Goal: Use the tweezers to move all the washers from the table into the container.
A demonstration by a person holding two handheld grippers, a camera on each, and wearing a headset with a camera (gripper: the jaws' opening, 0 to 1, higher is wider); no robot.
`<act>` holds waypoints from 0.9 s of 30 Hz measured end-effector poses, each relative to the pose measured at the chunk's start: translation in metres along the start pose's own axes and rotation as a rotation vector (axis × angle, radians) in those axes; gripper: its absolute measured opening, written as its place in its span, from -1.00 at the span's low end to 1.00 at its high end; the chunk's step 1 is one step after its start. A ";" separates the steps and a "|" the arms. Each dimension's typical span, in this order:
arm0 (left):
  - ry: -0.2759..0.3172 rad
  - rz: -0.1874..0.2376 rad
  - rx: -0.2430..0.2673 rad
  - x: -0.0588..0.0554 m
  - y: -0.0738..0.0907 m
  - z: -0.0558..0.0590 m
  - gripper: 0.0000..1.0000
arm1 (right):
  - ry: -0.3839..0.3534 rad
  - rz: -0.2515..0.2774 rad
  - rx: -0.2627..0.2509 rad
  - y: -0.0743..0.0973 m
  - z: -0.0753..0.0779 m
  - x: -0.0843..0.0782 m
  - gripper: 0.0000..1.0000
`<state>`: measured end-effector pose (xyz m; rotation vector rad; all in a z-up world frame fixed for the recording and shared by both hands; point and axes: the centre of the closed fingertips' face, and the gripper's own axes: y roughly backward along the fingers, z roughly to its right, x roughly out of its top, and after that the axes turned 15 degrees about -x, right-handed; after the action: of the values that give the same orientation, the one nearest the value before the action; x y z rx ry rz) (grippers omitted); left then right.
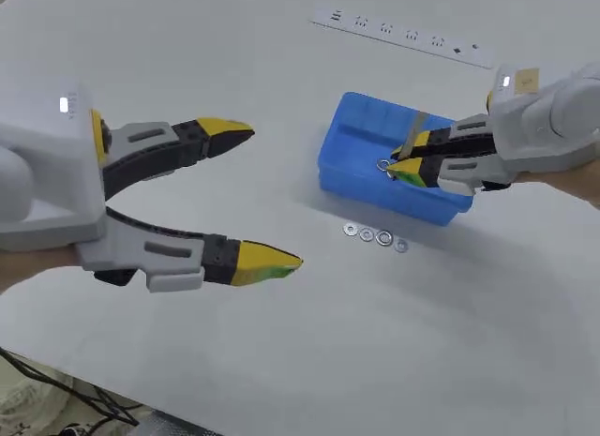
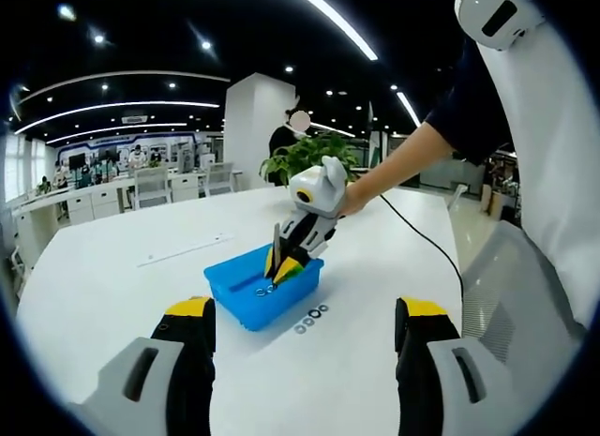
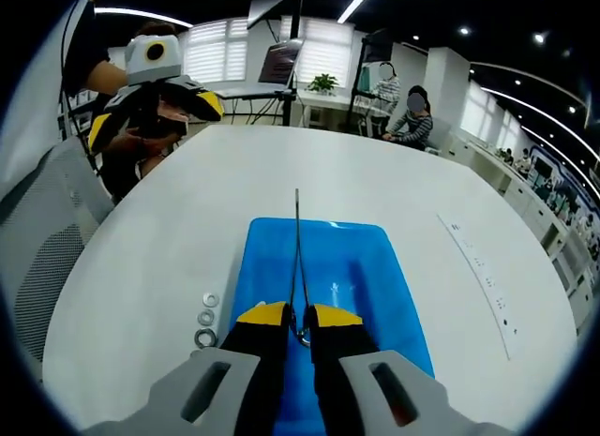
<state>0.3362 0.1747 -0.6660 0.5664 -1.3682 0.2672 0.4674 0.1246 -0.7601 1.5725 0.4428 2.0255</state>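
We see the right tongs (image 1: pixel 396 164) clamped tight on the tweezers (image 1: pixel 413 128), held over the blue container (image 1: pixel 375 194). The tweezers stand tilted, their upper end rising above the tongs' yellow tips. A single washer (image 1: pixel 383 164) shows at the lower end, inside the container's outline (we cannot tell whether it touches the floor of the container or hangs just above it). In the right gripper view the jaws meet on the thin metal blades, with the blue tray right below them.

Four more washers (image 1: pixel 383 237) lie in a short row on the white desk (image 1: pixel 281 361), just beside the container's near wall and apart from it.

The left tongs (image 1: pixel 274 194) hover over the desk well to the left of the container, jaws spread wide with nothing between them. In the left gripper view both its yellow-tipped jaws frame the container and the row of washers ahead.

A long white strip with sockets (image 1: pixel 403 33) lies on the desk beyond the container.
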 end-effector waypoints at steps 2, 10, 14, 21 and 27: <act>-0.004 -0.010 0.002 0.000 0.001 0.000 0.67 | -0.004 0.001 -0.001 0.000 0.000 -0.001 -0.80; -0.017 -0.033 0.000 0.000 -0.002 0.005 0.66 | -0.006 0.002 -0.010 0.002 0.002 -0.001 -0.80; -0.015 -0.026 -0.006 0.001 -0.006 0.003 0.66 | -0.015 0.007 -0.019 0.007 0.004 0.003 -0.82; -0.024 -0.005 -0.033 0.010 -0.032 -0.022 0.61 | -0.013 0.012 -0.019 0.016 0.005 0.012 -0.84; -0.061 0.036 -0.100 0.035 -0.073 -0.044 0.33 | -0.002 0.038 -0.026 0.021 0.005 0.023 -0.84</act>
<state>0.4169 0.1316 -0.6527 0.4702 -1.4435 0.2113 0.4635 0.1208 -0.7287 1.5784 0.3867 2.0495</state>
